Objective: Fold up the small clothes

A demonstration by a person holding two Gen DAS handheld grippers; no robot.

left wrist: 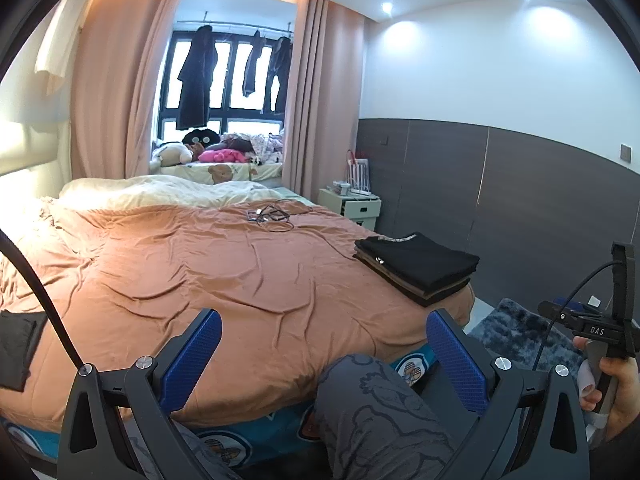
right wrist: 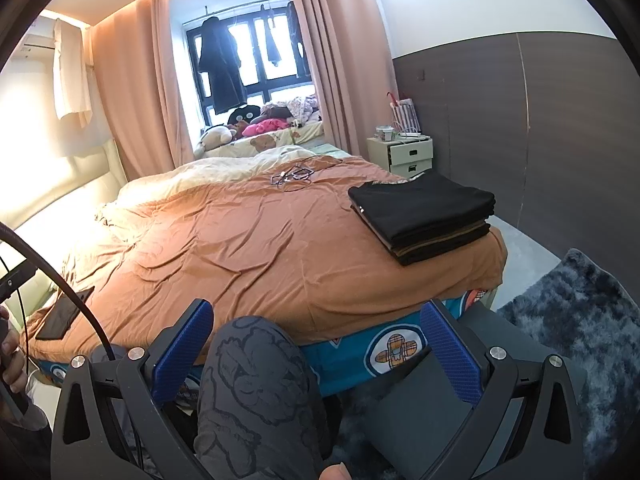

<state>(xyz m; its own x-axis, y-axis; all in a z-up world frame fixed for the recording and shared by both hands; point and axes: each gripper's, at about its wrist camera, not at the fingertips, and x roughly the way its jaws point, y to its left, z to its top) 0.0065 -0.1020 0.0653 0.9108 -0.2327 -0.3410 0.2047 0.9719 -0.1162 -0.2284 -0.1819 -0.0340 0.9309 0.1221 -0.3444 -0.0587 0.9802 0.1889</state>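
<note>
At the far left edge of the bed a dark folded garment [left wrist: 18,346] lies on the rust-orange duvet [left wrist: 208,264]; from the right wrist view a flat dark tablet-like slab [right wrist: 64,315] shows on that same side. The left gripper [left wrist: 323,354] is held low at the foot of the bed, its blue-padded fingers [left wrist: 191,364] spread wide apart with nothing between them but the person's knee in grey printed trousers [left wrist: 372,408] beyond. Mid-bed, near the cream blanket [left wrist: 160,194], a tangle of cables [left wrist: 272,214] rests on the duvet. The right gripper [right wrist: 322,350] likewise hangs with its fingers [right wrist: 450,354] well apart, empty. On the bed's right corner sits a neat stack of folded clothes [right wrist: 422,214], black on top, brown layers beneath. Beyond it stands a white bedside drawer unit [right wrist: 408,154], and a shaggy blue-grey rug [right wrist: 580,320] covers the floor.
</note>
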